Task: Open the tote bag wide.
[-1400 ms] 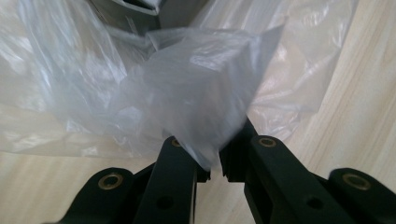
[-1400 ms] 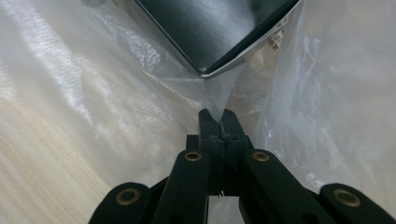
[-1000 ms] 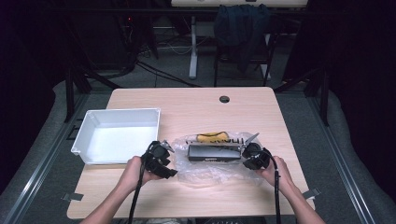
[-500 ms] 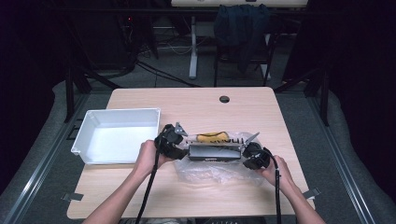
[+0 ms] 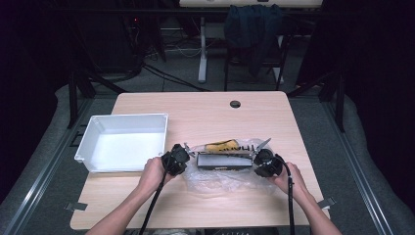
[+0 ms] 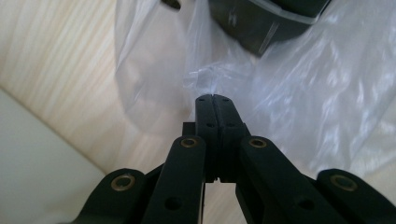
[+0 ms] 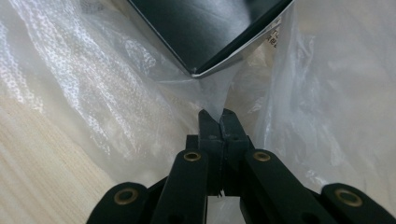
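A clear plastic bag (image 5: pixel 220 180) lies crumpled on the wooden table (image 5: pixel 205 112), with a long black box (image 5: pixel 225 160) and a yellow-and-black item (image 5: pixel 221 146) in it. My left gripper (image 5: pixel 185 155) is at the bag's left end. Its jaws have just been closing and now pinch a fold of the plastic (image 6: pixel 205 79) between the shut fingertips (image 6: pixel 212 99). At the bag's right end my right gripper (image 5: pixel 255 159) is shut on the film (image 7: pixel 233 84) just below the box's corner (image 7: pixel 205 42).
A white empty tray (image 5: pixel 125 120) stands at the left, close beside my left hand. A small round cable hole (image 5: pixel 235 104) sits near the table's far edge. Behind the table stands a chair with a dark garment (image 5: pixel 254 24).
My left gripper has moved right from the tray's corner to the bag's left edge and closed on the plastic. The right gripper has stayed put.
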A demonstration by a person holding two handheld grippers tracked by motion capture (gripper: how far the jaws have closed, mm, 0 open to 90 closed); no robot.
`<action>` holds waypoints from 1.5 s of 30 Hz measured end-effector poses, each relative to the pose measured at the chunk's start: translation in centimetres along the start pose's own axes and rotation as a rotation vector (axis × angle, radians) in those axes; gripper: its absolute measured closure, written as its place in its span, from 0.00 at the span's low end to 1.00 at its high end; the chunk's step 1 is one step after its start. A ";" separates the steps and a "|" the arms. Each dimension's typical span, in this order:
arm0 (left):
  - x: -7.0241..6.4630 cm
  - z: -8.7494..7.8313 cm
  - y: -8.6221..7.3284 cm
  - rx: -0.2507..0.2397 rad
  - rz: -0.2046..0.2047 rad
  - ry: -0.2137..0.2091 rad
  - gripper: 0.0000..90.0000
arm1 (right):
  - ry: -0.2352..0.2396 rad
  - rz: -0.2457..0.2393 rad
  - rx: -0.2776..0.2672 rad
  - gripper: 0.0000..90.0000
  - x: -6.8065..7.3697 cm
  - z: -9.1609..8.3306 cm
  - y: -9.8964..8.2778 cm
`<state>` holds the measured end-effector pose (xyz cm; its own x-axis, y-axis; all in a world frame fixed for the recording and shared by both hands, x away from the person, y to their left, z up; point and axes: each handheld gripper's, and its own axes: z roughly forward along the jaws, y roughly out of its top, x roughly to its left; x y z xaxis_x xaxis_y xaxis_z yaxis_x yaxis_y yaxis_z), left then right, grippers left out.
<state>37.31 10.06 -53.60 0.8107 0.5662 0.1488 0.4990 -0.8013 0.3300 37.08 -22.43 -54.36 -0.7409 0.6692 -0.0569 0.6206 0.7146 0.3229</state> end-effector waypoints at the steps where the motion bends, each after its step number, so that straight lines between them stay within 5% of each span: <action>1: 0.1 0.0 -0.5 0.010 -0.010 -0.011 1.00 | 0.002 0.000 0.002 1.00 0.0 0.0 0.0; 13: 0.6 -1.0 -2.1 -0.001 -0.025 -0.045 1.00 | 0.029 -0.006 0.001 0.97 -0.6 0.0 0.0; 14: 0.8 -1.3 -2.1 -0.003 -0.025 -0.057 1.00 | 0.046 0.029 -0.041 0.95 -0.4 0.2 -0.1; 15: 1.0 -1.7 -2.2 -0.014 -0.026 -0.066 0.97 | 0.041 0.000 -0.012 0.93 -0.6 -0.2 0.0; 20: 1.5 -3.8 -2.4 -0.038 -0.028 -0.107 0.73 | 0.060 0.006 -0.049 0.84 -0.8 -1.3 0.0; 27: 2.2 -6.7 -2.0 -0.117 -0.038 -0.101 0.47 | 0.115 0.008 -0.084 0.65 -1.2 -3.1 -0.1; 34: 2.2 -7.7 -0.4 -0.181 0.032 -0.123 0.23 | 0.131 0.032 -0.150 0.40 -1.6 -4.2 -0.1; 45: 2.0 -7.9 2.9 -0.205 0.124 -0.134 0.13 | 0.130 0.056 -0.266 0.07 -1.9 -6.7 -0.1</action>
<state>37.98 10.38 -45.00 0.9018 0.4247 0.0798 0.3321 -0.7993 0.5008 36.69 -25.12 -47.96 -0.7451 0.6617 0.0839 0.5848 0.5875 0.5594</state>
